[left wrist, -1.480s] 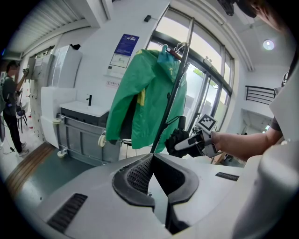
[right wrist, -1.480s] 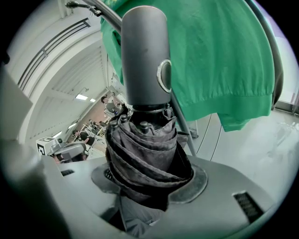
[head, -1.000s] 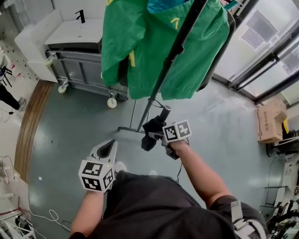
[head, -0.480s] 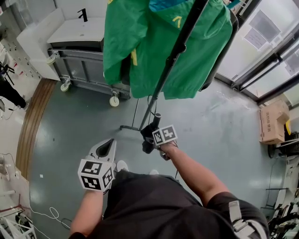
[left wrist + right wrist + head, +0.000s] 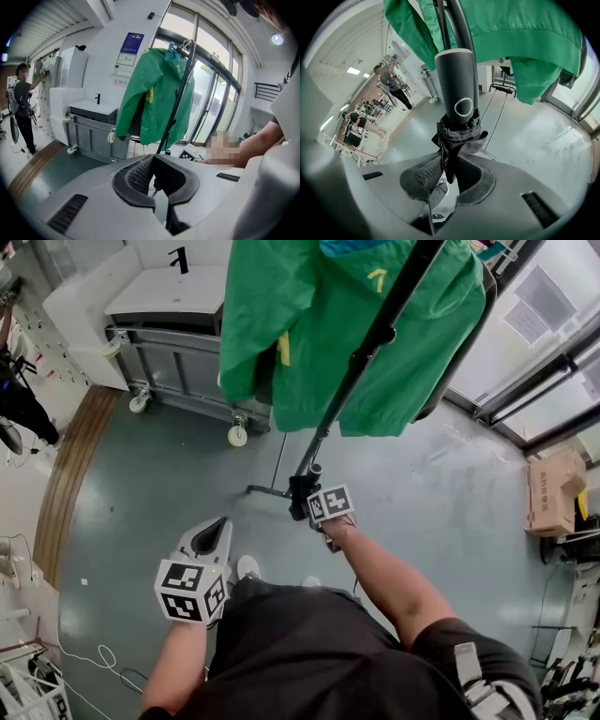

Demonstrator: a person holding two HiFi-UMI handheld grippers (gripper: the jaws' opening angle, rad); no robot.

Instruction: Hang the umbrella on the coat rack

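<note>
A folded black umbrella with a grey handle sticks out ahead of my right gripper. Its jaws have just been closing, and their pads now press on the umbrella's bunched fabric. In the head view that gripper and the umbrella are low beside the foot of the black coat rack pole. A green jacket hangs on the rack. My left gripper hovers near my body, apart from the rack. In the left gripper view its jaws meet with nothing between them.
The rack's thin metal base lies on the grey floor. A grey cart on casters and a white counter stand behind it. Glass doors and a cardboard box are at the right. A person stands far left.
My right gripper has sunk with the umbrella toward the foot of the rack pole. The left gripper has stayed where it was.
</note>
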